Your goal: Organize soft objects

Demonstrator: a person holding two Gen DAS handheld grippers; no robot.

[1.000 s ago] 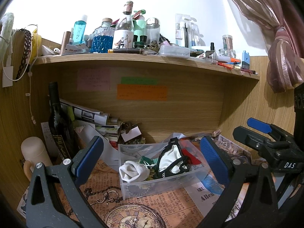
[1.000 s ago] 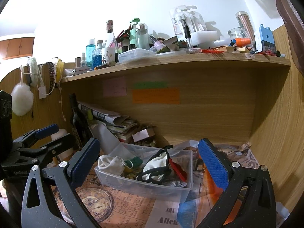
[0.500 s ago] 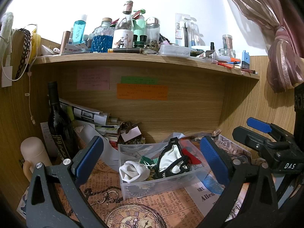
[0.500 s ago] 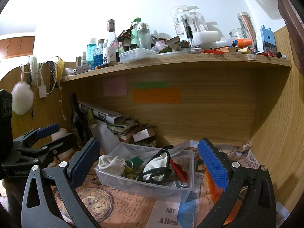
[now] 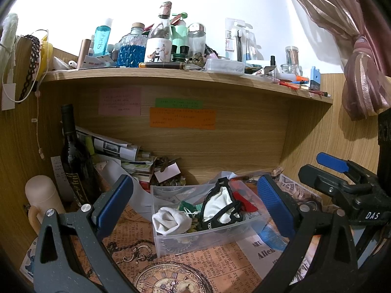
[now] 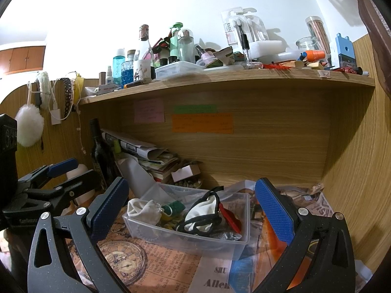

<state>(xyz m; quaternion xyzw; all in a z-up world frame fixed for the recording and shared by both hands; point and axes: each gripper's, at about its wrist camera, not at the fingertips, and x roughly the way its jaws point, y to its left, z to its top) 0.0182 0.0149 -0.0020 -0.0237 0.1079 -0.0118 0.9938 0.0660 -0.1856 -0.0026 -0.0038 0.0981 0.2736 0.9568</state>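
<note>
A clear plastic bin (image 5: 190,240) (image 6: 171,238) sits on the printed paper in the desk alcove. It holds a white drawstring pouch (image 5: 171,221) (image 6: 144,210), a white cloth with black trim (image 5: 220,207) (image 6: 202,216), a green item (image 6: 174,207) and a red piece (image 5: 244,201). My left gripper (image 5: 195,205) is open and empty, just in front of the bin. My right gripper (image 6: 191,207) is open and empty, also in front of the bin. Each gripper shows at the edge of the other's view.
A dark wine bottle (image 5: 73,156) and a beige mug (image 5: 41,197) stand at the left. Papers and books (image 5: 114,151) pile behind the bin. The shelf (image 5: 171,73) above is crowded with bottles. A pink curtain (image 5: 354,56) hangs at the right. A white pompom (image 6: 29,127) hangs on the left wall.
</note>
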